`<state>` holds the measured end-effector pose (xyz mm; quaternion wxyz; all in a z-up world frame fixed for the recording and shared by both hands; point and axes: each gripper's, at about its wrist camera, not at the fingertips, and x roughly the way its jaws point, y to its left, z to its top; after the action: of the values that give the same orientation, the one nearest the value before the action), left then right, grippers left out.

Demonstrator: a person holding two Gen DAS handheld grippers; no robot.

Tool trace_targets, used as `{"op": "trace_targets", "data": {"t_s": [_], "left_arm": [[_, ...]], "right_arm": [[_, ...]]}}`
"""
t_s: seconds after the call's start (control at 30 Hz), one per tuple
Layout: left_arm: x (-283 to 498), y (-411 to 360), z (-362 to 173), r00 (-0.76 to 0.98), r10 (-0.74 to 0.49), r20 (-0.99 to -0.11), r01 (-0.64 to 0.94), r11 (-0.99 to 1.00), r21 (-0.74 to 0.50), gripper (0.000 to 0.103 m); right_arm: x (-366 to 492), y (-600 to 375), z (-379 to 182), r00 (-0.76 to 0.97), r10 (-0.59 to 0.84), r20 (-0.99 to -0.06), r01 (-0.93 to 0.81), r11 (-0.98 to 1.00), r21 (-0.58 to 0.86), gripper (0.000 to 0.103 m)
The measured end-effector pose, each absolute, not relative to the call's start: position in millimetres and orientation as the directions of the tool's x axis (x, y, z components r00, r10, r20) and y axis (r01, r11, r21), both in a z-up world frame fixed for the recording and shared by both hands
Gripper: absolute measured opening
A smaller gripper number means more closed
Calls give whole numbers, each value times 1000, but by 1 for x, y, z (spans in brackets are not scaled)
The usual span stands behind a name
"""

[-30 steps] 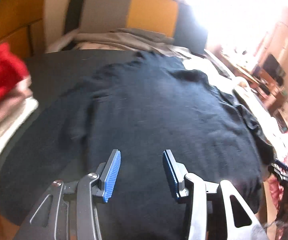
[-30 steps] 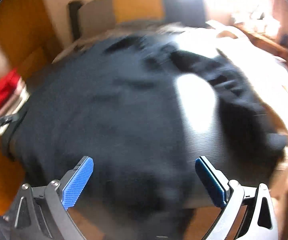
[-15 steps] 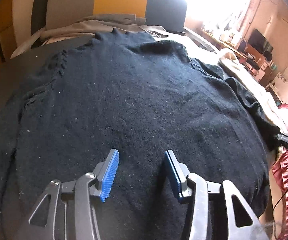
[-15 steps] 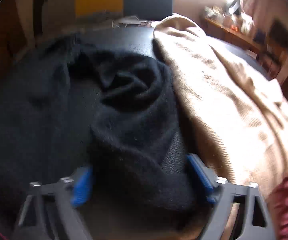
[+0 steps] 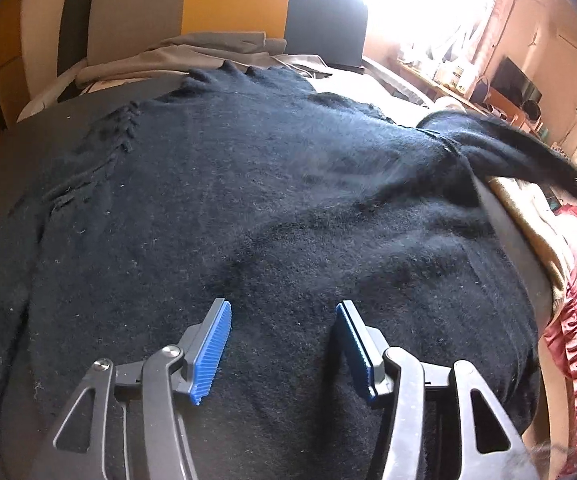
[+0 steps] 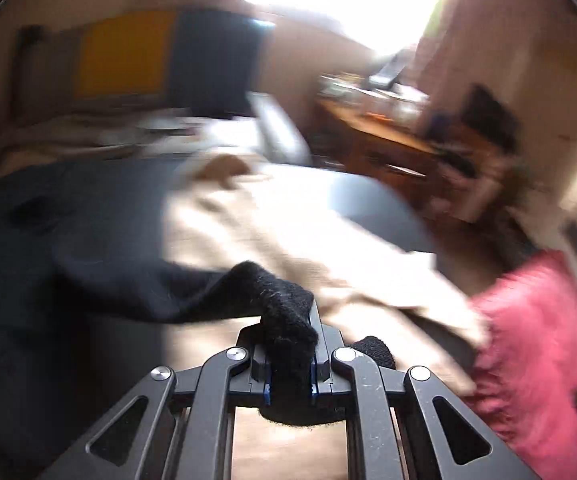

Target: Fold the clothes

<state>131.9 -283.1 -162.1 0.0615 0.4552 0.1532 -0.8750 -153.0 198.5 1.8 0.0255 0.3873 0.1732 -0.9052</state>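
I am working on a black sweater (image 5: 272,208) that is lying spread flat over the dark table (image 5: 20,148), with its neck toward the grey and yellow chair back (image 5: 192,4) beyond it. My left gripper (image 5: 284,344) is hanging just above the lower middle of the sweater, its blue pads (image 5: 212,352) spread apart and holding nothing.

My right gripper (image 6: 290,360) is pressed together on the sweater's right sleeve (image 6: 284,316), pinching the cuff end of the knit between its pads. I judge the step in hand to be folding that sleeve in across the body. The next move calls for carrying the cuff over toward the sweater's middle and laying it flat without dragging the body out of shape; the free left gripper could press the body down meanwhile.

The left wrist view is showing me the whole sweater, and the sleeve (image 5: 516,152) lifted off the sweater's far right edge, but hardly any of the gripper holding it. The right wrist view, though blurred, is showing the pinch itself close up, plus a beige garment (image 6: 288,220) lying beside the sweater and a pink cloth (image 6: 536,340) beyond that.
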Motion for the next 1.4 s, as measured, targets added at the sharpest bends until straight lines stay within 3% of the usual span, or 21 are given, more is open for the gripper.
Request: {"op": "trace_targets", "data": {"t_s": [0.03,0.1,0.23,0.37,0.53,0.73,0.93,0.97,1.17,1.3,1.4], "left_arm": [[131,-285,-161,-576,41,-816,248,-943,-222,56],[129,-289,-160,-573,58,-818,249,-938,-241,56],[122,-298,-152,-582,94,-808,250,-925,-287,54],[86,-308,-114,-676,33,-736,211,-948,-237,54],[15,-304,-89,-734,32,-679,112,-980,-166,54],[-79,-276,-112,-703,45,-709,23,-996,-86,54],[-139,-274,-164,-634,-19,-773,48,-999,-15,54],[-148,-276,-174,-623,-38,-781,65,-998,-3,58],[-167,-305,-176,-646,-109,-756,212,-976,-40,58],[-172,-308,-175,-637,-121,-761,216,-976,-26,60],[-162,-313,-167,-626,-127,-770,244,-969,-39,56]], "right_arm": [[-172,217,-3,-665,122,-737,133,-952,-277,48],[-199,249,-11,-623,107,-775,62,-981,-185,72],[-201,255,-10,-633,35,-773,0,-999,-46,73],[-169,180,-14,-634,-129,-762,233,-972,-29,73],[-146,42,-55,-477,-403,-781,541,-835,100,73],[-151,-75,-107,-238,-591,-771,659,-681,319,73],[-188,-107,-141,-233,-553,-800,631,-712,308,73],[-197,-107,-147,-240,-534,-811,616,-729,297,73],[-233,-111,-159,-313,-515,-798,593,-762,260,74],[-242,-116,-159,-327,-532,-781,584,-763,276,86],[-242,-106,-150,-308,-553,-774,565,-761,318,87]]}}
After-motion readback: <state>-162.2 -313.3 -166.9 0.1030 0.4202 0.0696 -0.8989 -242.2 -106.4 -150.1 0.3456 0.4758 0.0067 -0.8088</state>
